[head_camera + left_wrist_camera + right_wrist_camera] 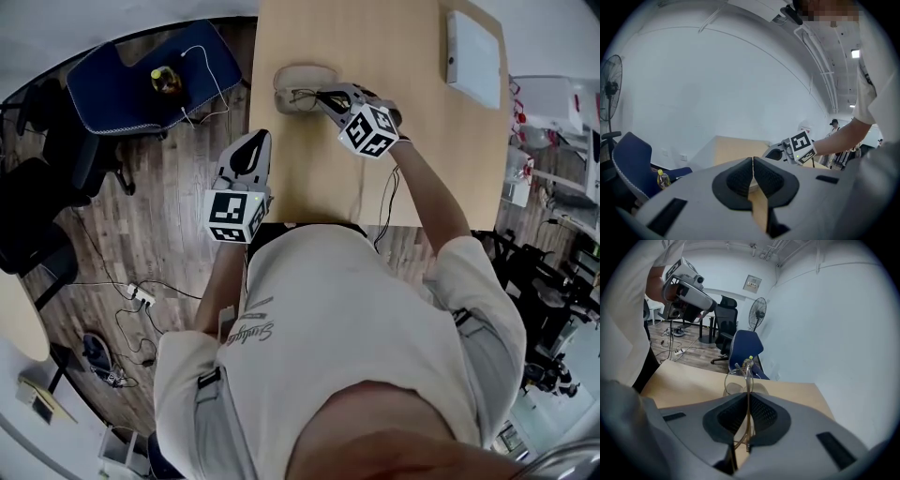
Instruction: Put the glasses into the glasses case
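Right jaws: the right gripper point(747, 417) is clenched on a thin transparent arm of the glasses point(738, 377); the lenses stick out beyond the jaw tips.
Left jaws: the left gripper point(753, 180) has its ribbed pads pressed together, with nothing between them.
Glasses, head view: the glasses point(304, 95) are at upper centre of the frame, at the tip of the right gripper point(330, 97) and over the glasses case point(302, 77); whether they touch it cannot be told.
Glasses case: beige and rounded, it lies on the table point(412, 150) near its left edge in the frame.
Left gripper, head view: the left gripper point(249, 150) is at centre left, over the table's left edge and well apart from the case.
White box: a flat white box point(473, 58) lies at the table's upper right.
Surroundings: a blue chair point(131, 89) stands at upper left with a yellow-capped bottle point(167, 81) on its seat; a standing fan point(759, 311) shows at upper centre of the right gripper view.
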